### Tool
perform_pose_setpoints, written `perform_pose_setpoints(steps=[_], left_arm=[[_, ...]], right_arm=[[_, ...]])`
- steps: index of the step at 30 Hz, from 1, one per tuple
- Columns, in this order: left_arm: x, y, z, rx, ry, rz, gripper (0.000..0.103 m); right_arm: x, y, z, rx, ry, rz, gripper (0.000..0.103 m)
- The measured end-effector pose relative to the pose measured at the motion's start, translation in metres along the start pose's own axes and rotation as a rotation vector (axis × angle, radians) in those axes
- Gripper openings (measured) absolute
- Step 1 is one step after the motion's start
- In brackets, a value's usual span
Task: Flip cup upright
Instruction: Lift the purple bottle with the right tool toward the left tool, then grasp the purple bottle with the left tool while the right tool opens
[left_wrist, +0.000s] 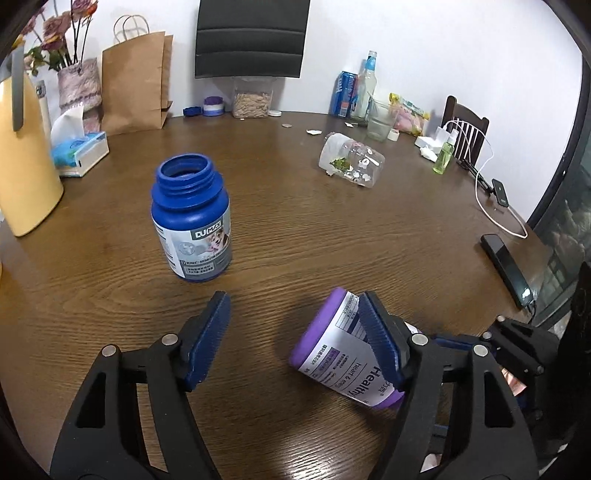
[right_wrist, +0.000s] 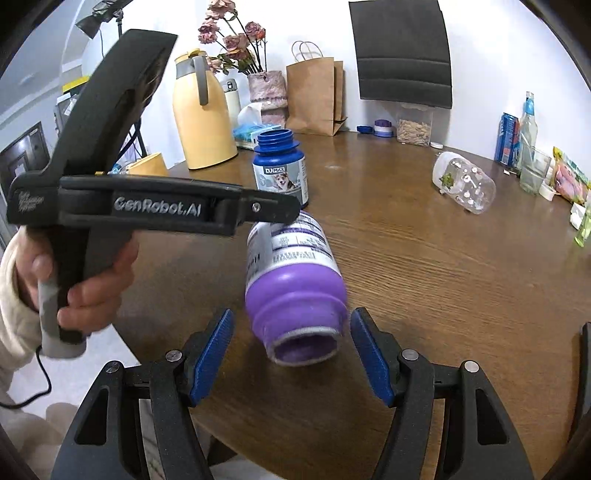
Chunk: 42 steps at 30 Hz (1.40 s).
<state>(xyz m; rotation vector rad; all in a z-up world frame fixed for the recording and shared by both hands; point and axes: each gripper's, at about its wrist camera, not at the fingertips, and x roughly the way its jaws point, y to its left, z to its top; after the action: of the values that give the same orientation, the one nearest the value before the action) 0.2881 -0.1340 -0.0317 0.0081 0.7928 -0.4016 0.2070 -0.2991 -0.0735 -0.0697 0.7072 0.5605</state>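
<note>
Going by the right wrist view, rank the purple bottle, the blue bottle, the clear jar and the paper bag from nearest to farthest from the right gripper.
1. Purple bottle: lying between the right gripper fingers.
2. Blue bottle: upright, behind it.
3. Clear jar: on its side, far right.
4. Paper bag: against the back wall.

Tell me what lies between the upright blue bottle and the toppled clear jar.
Nothing: in the left wrist view only bare brown wooden table separates the upright blue plastic bottle from the clear jar on its side.
</note>
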Motion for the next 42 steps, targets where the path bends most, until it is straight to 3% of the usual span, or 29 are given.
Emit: perform_pose_setpoints(steps=[8,14,16,20,23,26,32,38,40,42], left_arm=[[-0.009,-0.009,-0.005,0.040,0.010,0.068,0.068],[-0.013,-0.029,-0.004,0.156,0.003,0.091,0.068],[-0.020,-0.043,-0.001,0.253,-0.020,0.019,0.068],[-0.012,-0.067,0.001,0.475,0.081,-0.119,0.071],[0.006,-0.077,0.000,0.596,0.171,-0.148,0.074],[0.022,-0.084,0.001,0.710,0.173,-0.099,0.075],[0.059,-0.084,0.015,0.770,0.247,-0.044,0.075],[0.098,-0.070,0.022,0.703,0.394,-0.063,0.060],[0.101,-0.063,0.028,0.651,0.376,-0.075,0.060],[0.095,-0.060,0.035,0.634,0.302,-0.062,0.060]], right_arm=[[-0.015,-0.038,-0.001,0.151,-0.064,-0.064,0.071],[-0.011,-0.052,0.000,0.194,-0.070,-0.122,0.071],[-0.010,-0.057,0.000,0.196,-0.069,-0.128,0.071],[-0.022,-0.072,-0.001,0.236,-0.101,-0.128,0.071],[-0.027,-0.083,-0.004,0.265,-0.101,-0.126,0.071],[-0.024,-0.087,-0.008,0.278,-0.080,-0.112,0.071],[-0.014,-0.091,-0.009,0.287,-0.051,-0.084,0.071],[-0.014,-0.096,0.000,0.290,-0.057,-0.077,0.071],[-0.013,-0.099,0.003,0.293,-0.057,-0.076,0.071],[-0.012,-0.104,0.010,0.296,-0.056,-0.076,0.071]])
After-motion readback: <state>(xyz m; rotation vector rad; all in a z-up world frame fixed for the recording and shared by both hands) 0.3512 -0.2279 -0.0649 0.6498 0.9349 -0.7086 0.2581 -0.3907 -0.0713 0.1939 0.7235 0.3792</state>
